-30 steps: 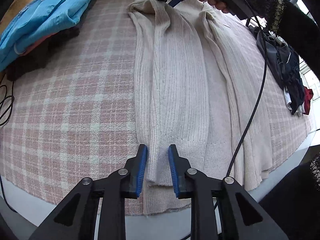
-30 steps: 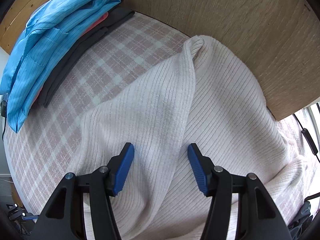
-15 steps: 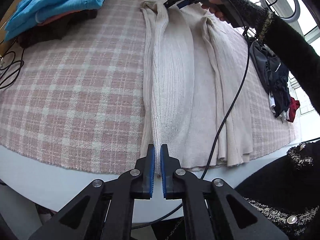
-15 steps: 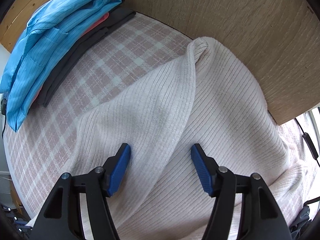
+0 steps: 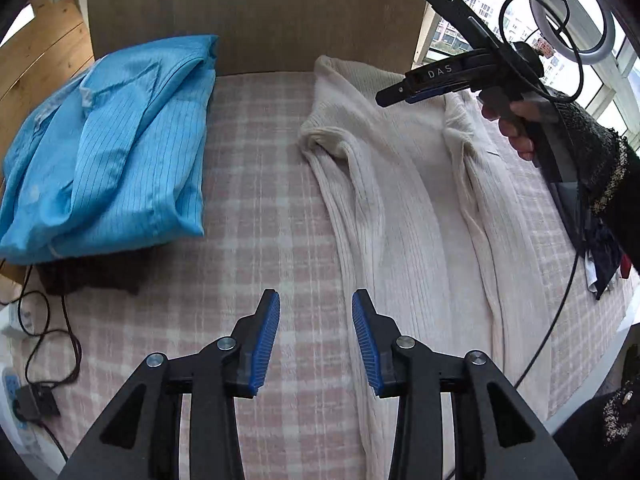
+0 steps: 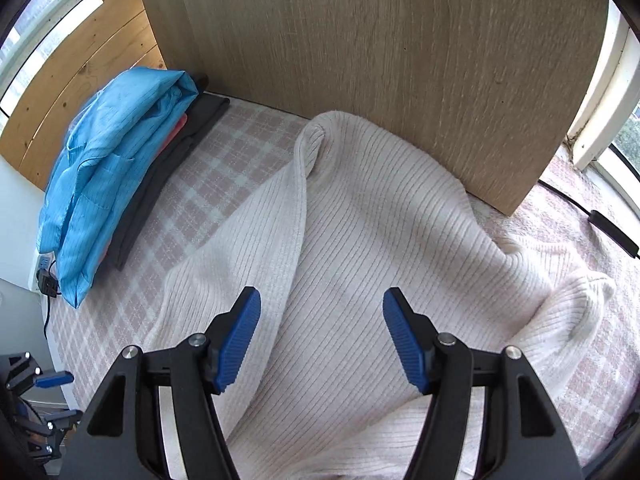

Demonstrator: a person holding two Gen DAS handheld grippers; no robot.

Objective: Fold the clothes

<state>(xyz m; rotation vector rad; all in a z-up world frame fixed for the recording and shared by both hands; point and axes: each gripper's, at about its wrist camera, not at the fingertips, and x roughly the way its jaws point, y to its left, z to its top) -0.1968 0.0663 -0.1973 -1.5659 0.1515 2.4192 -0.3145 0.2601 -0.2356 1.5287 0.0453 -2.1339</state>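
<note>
Cream ribbed sweater point(image 5: 400, 208) is lying lengthwise on the pink plaid cloth point(image 5: 260, 216) covering the table, collar end toward the wooden back panel point(image 6: 380, 48), hem end toward the near edge

Going left to right in the left wrist view:
- folded blue striped garment point(image 5: 116, 148) is sitting on darker folded items at the far left, well apart from the sweater; these are looking finished
- left gripper point(image 5: 316, 336) is hovering over bare plaid just beside the sweater's left long edge; its jaws are opening, nothing between the blue pads, no cloth touching them
- sweater's left side is already lying folded in over the body as a long ridge; a second ridge is running along the right side
- right gripper point(image 5: 404, 94) is hanging above the collar end, held in a person's hand point(image 5: 516, 120) with a dark knit sleeve

Right wrist view: right gripper point(image 6: 320, 340) is standing spread wide above the upper body of the sweater, pinching nothing

Judgement: lengthwise folds are looking done; step in hand is release and repositioning. Next move is probably calling for a crosswise fold, both grippers taking matching corners at one end and carrying them over the other

Appearance: soft, thick rib knit, slumping in rounded rolls at the shoulders, slightly rumpled near the collar; likely to sag if lifted unevenly
</note>
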